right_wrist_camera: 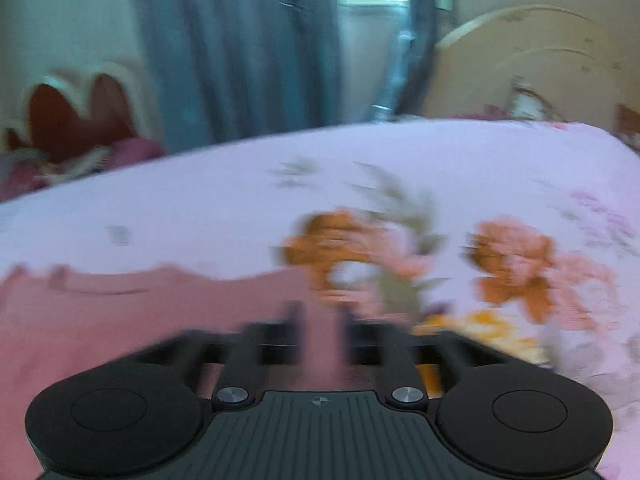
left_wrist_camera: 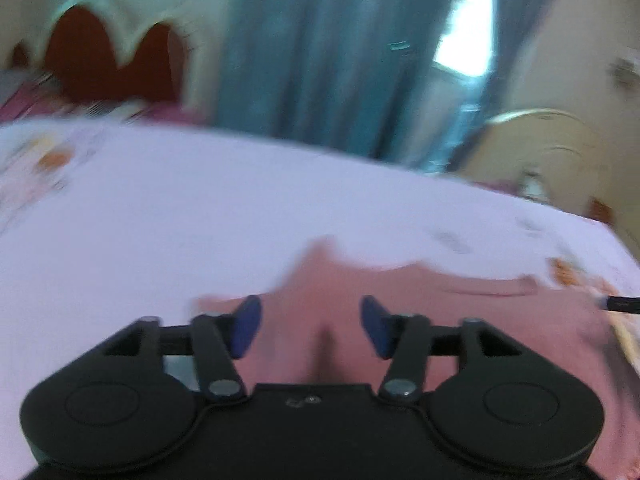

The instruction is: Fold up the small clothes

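Observation:
A pink garment (left_wrist_camera: 420, 300) lies spread on the lilac flowered bedsheet (left_wrist_camera: 180, 216). My left gripper (left_wrist_camera: 311, 326) hovers over its near left part, and its blue pads (left_wrist_camera: 246, 326) stand well apart with nothing pinched between them. In the right wrist view the same pink garment (right_wrist_camera: 120, 312) fills the lower left. My right gripper (right_wrist_camera: 320, 320) is over the garment's right edge and is badly blurred. Its dark fingers (right_wrist_camera: 295, 316) show a gap, with pink cloth visible through it. No grip on the cloth is visible.
The sheet's orange flower print (right_wrist_camera: 512, 264) lies right of the garment. Teal curtains (left_wrist_camera: 320, 60) and a bright window (left_wrist_camera: 468, 20) stand behind the bed. A cream headboard (right_wrist_camera: 540, 64) rises at the far right, and a red and cream one (left_wrist_camera: 104, 60) at the far left.

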